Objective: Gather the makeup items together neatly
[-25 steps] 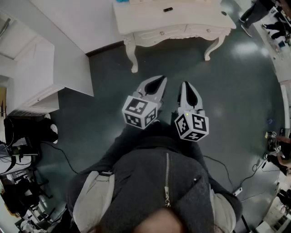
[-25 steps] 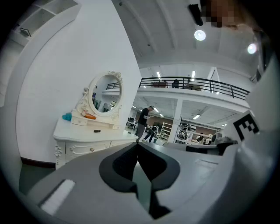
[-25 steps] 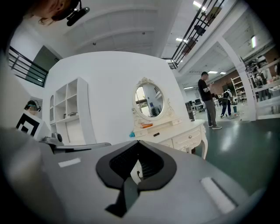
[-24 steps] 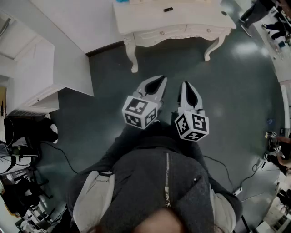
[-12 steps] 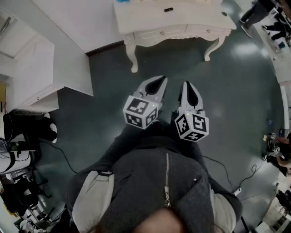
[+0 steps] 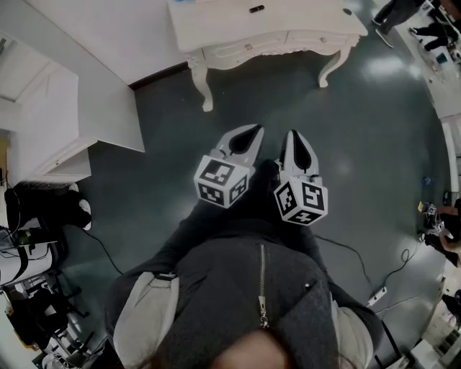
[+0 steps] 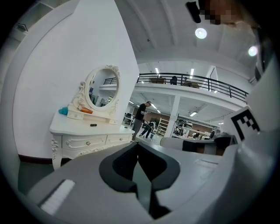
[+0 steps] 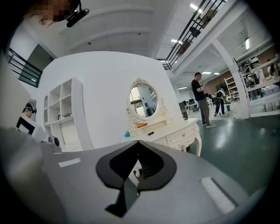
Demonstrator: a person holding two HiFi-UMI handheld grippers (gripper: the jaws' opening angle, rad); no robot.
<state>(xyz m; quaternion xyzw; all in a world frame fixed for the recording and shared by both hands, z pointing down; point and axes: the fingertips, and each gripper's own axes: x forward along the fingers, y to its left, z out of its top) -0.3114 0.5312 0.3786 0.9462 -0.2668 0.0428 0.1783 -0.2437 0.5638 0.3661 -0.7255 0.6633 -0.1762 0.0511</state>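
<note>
Your left gripper (image 6: 253,130) and right gripper (image 6: 294,137) are both pressed together with nothing between the jaws, held side by side in front of your chest and pointing toward the white dressing table (image 6: 216,29) across the dark floor. The makeup items sit on that table, well apart from you: a small dark piece (image 6: 256,9) out on the open top, plus an orange item (image 8: 141,125) and a teal item (image 8: 127,134) on the low shelf under the oval mirror (image 8: 144,101). They are too small to identify further. Judging by size, expect all 3 to be light and hard-shelled, likely to skid on the smooth top, so pinch each across its narrow body, low and near the middle. The mirror stands just behind the shelf items and looks fragile; reach in gently. A white shelf unit (image 6: 50,108) flanks your left, and cables (image 6: 346,252) with a power strip (image 6: 376,295) lie on the floor at your right.
</note>
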